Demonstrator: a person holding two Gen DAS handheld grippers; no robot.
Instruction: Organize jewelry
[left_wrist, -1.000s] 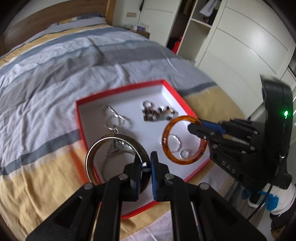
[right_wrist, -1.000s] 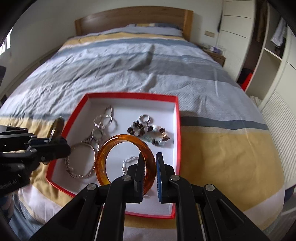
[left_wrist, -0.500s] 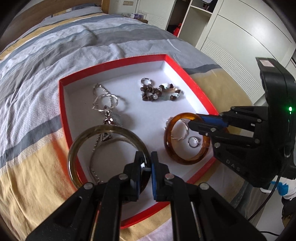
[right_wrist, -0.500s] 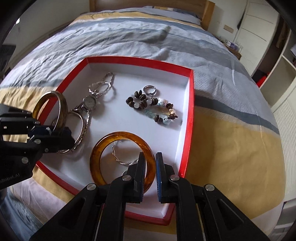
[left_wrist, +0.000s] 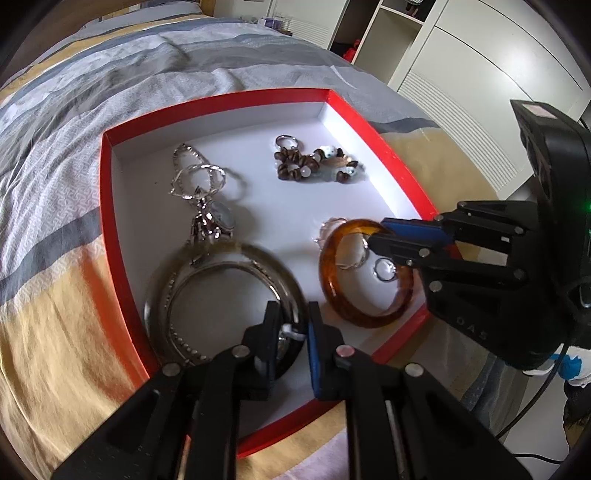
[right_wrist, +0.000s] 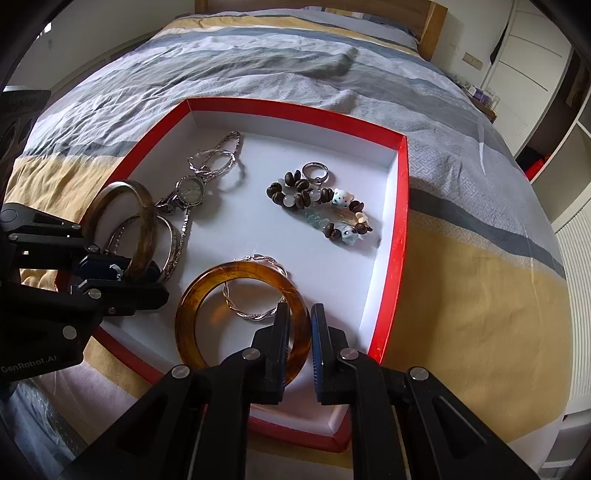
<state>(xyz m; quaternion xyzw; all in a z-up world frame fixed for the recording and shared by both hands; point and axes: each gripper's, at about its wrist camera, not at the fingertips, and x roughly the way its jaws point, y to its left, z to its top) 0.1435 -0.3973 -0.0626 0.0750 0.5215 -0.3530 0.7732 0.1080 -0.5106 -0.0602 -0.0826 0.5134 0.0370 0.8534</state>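
Note:
A red box (left_wrist: 110, 236) (right_wrist: 400, 206) with a white floor lies on the bed. My left gripper (left_wrist: 291, 332) (right_wrist: 147, 280) has opened a little around a dark olive bangle (left_wrist: 221, 254) (right_wrist: 142, 218), which leans tilted over silver bangles at the box's left. My right gripper (right_wrist: 300, 325) (left_wrist: 373, 240) has its jaws slightly apart around an amber bangle (right_wrist: 207, 291) (left_wrist: 332, 291) lying flat over a silver chain bracelet (right_wrist: 251, 312). A watch (right_wrist: 190, 188), a ring (right_wrist: 315, 170) and a beaded bracelet (right_wrist: 317, 206) lie farther in.
The striped bedspread (right_wrist: 258, 66) surrounds the box. White wardrobes and shelves (left_wrist: 461, 55) stand to the right. The wooden headboard (right_wrist: 432, 26) is at the far end.
Both grippers have lowered their bangles into the box. The jaws of both have opened a little, and the amber bangle now lies flat on the box floor.

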